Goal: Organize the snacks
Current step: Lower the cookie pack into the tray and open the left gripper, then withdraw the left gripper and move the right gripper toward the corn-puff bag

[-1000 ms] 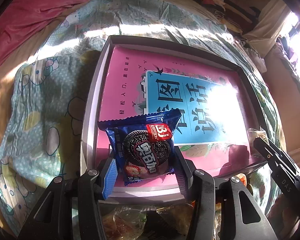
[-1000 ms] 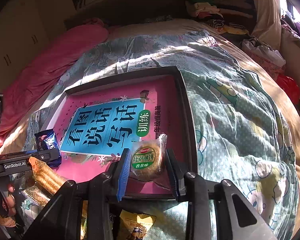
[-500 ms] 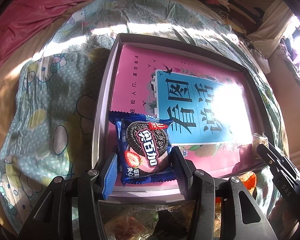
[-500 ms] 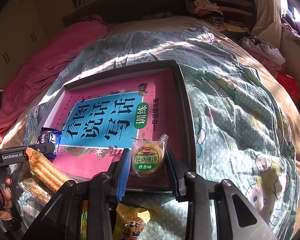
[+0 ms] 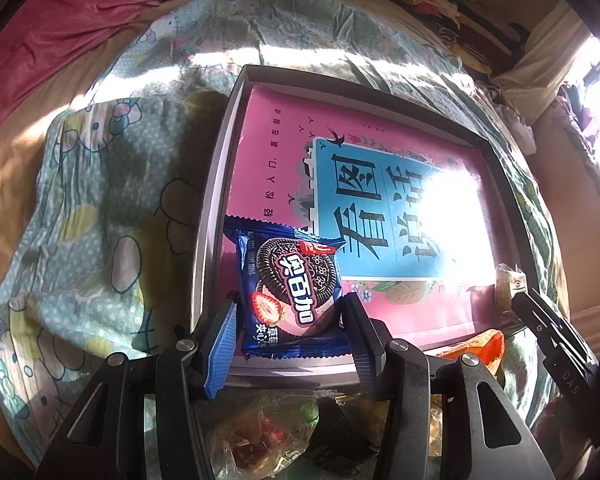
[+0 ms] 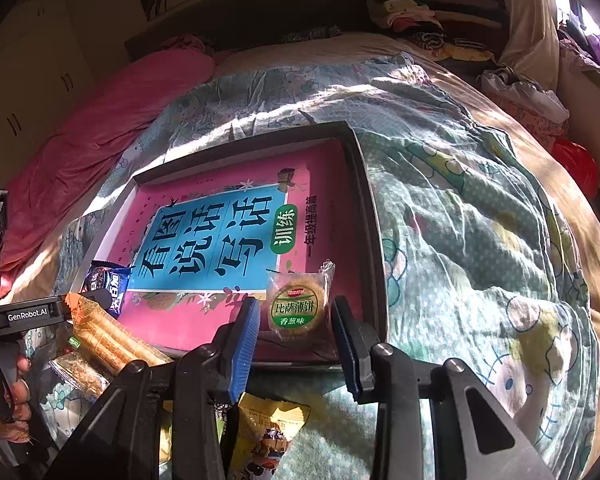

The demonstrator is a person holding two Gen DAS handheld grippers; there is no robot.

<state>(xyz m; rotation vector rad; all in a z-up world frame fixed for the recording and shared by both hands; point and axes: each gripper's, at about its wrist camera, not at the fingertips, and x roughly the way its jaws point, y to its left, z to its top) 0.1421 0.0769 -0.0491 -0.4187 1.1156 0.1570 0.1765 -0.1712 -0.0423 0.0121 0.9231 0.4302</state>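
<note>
A blue Oreo packet (image 5: 290, 292) stands between the pads of my left gripper (image 5: 286, 328), which is shut on it. It is over the near left corner of a shallow dark box (image 5: 216, 216) that holds a pink and blue book (image 5: 380, 200). In the right wrist view a round cracker in a clear wrapper with a green label (image 6: 298, 306) sits between the pads of my right gripper (image 6: 296, 332), shut on it. This packet is low over the book (image 6: 220, 240), at the near right corner of the box (image 6: 366, 216). The Oreo packet (image 6: 108, 284) shows at the left there.
Loose snacks lie in front of the box: an orange wafer pack (image 6: 108, 340), a yellow packet (image 6: 268, 428) and clear bags (image 5: 260, 432). The box rests on a patterned quilt (image 6: 480, 240) beside a pink blanket (image 6: 120, 112). A person's fingers (image 6: 16, 392) hold the left tool.
The Oreo packet has turned more upright between the left pads and now sits nearer the box's left rim. The cracker packet has sunk slightly toward the box's near right corner.
</note>
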